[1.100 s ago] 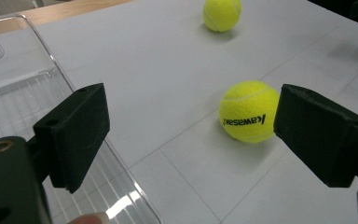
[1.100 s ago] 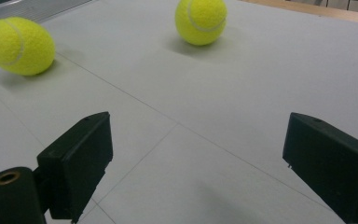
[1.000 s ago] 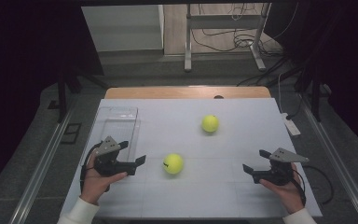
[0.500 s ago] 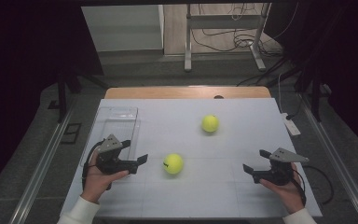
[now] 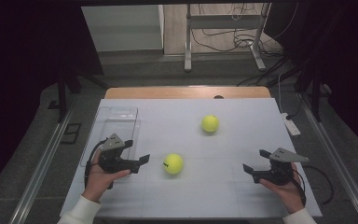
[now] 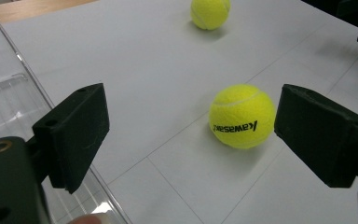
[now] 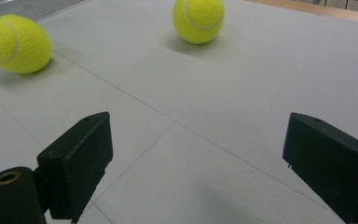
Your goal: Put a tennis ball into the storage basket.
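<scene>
Left gripper [image 5: 140, 161] held low over the white table [image 5: 242, 196], jaws spread wide with nothing between them, aimed at the near tennis ball [image 5: 173, 164] lying just ahead. In the left gripper view, that ball [image 6: 242, 116] sitting beyond the right-hand jaw, untouched, so probably lined up for a grab. Just beside the same gripper, toward the table's left edge, a clear plastic bin [image 5: 116, 123], likely the place meant for the balls. Farther back and well apart, a second tennis ball [image 5: 209, 123] resting free on the table. Right gripper [image 5: 251, 171] likewise gaping and holding nothing, parked near the right edge, seemingly waiting.
</scene>
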The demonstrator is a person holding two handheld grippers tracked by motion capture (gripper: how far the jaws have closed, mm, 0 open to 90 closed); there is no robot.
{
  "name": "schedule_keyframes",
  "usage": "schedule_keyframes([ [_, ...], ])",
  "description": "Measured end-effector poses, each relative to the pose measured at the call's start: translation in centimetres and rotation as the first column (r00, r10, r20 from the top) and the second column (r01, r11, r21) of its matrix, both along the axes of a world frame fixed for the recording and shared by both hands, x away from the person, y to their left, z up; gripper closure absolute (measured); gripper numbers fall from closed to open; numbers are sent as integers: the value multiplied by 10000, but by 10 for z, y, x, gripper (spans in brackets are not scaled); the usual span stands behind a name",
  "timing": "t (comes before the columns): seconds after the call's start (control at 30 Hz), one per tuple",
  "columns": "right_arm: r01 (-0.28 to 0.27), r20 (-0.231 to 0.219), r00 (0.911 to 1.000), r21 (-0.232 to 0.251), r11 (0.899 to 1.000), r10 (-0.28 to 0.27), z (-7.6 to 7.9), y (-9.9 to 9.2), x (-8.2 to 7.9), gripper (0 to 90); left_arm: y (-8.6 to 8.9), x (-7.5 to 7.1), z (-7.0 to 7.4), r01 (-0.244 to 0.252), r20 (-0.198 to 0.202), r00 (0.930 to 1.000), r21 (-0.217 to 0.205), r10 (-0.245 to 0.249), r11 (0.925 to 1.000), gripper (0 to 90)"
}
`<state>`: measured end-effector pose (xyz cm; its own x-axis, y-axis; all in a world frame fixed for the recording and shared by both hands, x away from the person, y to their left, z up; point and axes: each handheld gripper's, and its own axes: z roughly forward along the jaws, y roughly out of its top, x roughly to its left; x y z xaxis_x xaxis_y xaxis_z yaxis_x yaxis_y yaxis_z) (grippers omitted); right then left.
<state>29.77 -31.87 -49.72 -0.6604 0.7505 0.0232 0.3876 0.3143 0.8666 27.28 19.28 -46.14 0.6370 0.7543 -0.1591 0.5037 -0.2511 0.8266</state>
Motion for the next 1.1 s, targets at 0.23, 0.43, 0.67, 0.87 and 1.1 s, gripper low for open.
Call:
schedule_keyframes([
  [0.23,1,-17,10000,-64,10000,-1,0,0,0,86,-3,3,1,106,-32,9999,14,-106,9999,113],
  [0.43,-13,-11,10000,-87,10000,13,0,0,0,86,-7,6,1,220,-73,9997,56,-219,9997,112],
  [0.67,-24,-3,10000,-99,9999,23,0,0,0,86,-12,9,1,335,-128,9994,73,-334,9994,112],
  [0.87,-23,-14,10000,-111,9999,23,-1,0,0,86,-15,11,2,452,-170,9988,137,-449,9989,111],
  [1.1,-22,-10,10000,-112,9999,21,-1,0,0,87,-19,14,4,499,-128,9987,141,-498,9987,112],
])
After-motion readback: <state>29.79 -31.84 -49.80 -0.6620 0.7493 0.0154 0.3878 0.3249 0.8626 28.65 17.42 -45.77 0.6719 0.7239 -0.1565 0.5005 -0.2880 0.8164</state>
